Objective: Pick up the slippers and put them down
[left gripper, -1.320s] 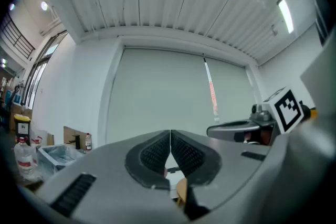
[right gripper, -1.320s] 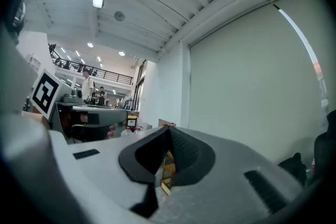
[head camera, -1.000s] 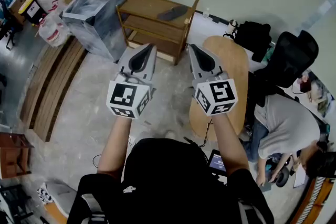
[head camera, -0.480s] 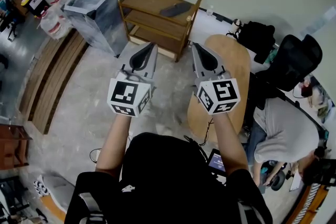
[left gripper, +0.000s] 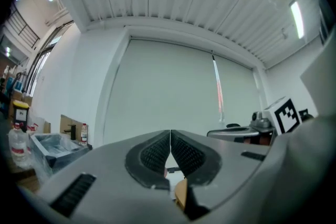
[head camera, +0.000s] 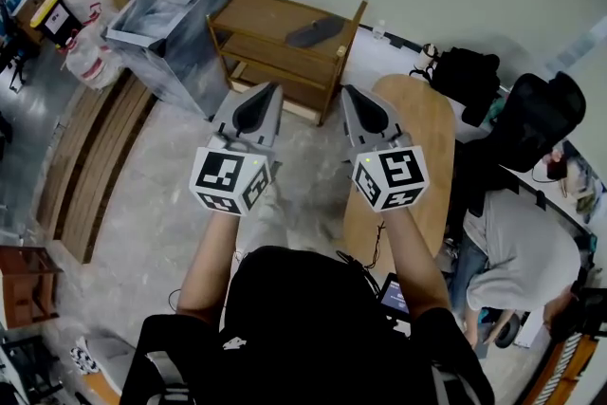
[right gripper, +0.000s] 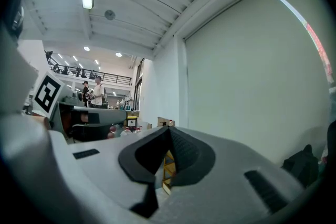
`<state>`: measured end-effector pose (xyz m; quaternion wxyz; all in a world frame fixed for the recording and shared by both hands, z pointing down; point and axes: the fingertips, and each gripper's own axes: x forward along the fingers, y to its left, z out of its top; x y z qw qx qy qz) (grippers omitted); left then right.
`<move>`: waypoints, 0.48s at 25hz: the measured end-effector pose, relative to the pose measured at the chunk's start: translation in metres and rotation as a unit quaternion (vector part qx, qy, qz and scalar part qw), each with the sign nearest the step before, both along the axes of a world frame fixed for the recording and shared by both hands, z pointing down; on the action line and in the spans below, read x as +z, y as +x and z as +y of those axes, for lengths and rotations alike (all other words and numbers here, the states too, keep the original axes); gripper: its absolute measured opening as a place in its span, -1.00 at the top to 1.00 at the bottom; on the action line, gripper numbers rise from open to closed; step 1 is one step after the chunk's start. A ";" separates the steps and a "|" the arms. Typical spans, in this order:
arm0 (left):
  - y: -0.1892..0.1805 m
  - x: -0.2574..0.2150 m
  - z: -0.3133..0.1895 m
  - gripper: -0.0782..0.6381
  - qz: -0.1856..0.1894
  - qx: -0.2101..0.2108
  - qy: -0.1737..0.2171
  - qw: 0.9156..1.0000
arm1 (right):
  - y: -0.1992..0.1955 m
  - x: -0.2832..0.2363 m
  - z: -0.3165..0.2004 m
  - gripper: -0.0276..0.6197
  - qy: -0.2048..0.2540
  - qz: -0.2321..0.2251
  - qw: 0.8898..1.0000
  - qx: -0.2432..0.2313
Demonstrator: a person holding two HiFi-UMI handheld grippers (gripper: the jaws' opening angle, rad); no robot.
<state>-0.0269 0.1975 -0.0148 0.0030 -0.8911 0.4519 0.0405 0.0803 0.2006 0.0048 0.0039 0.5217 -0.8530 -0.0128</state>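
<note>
One dark slipper (head camera: 314, 31) lies on the top board of a wooden shelf (head camera: 254, 16) by the far wall. My left gripper (head camera: 273, 87) and right gripper (head camera: 347, 90) are held side by side over the floor, pointing toward the shelf and well short of it. In the left gripper view the left gripper (left gripper: 170, 135) has its jaws pressed together with nothing between them. The right gripper (right gripper: 168, 129) is likewise shut and empty in the right gripper view. No second slipper is in sight.
A plastic-wrapped grey bin (head camera: 166, 24) stands left of the shelf, with water jugs (head camera: 83, 57) and floor planks (head camera: 90, 152) beyond. An oval wooden board (head camera: 422, 133) lies right of my right arm. A black bag (head camera: 465, 71), an office chair (head camera: 536, 114) and a crouched person (head camera: 526, 237) are at the right.
Both grippers stay shut and side by side. The person carrying them has shifted a little, so the room slides slightly in the head view; the slipper has not moved.
</note>
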 end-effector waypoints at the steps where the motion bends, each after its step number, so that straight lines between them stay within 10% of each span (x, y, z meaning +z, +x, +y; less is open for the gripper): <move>1: -0.003 0.000 -0.012 0.76 0.008 0.001 -0.001 1.000 | -0.002 0.001 -0.011 0.95 -0.001 0.001 1.000 0.000; 12: -0.029 0.004 -0.153 0.76 -0.007 0.016 -0.009 1.000 | -0.031 0.007 -0.151 0.95 -0.021 0.001 1.000 0.015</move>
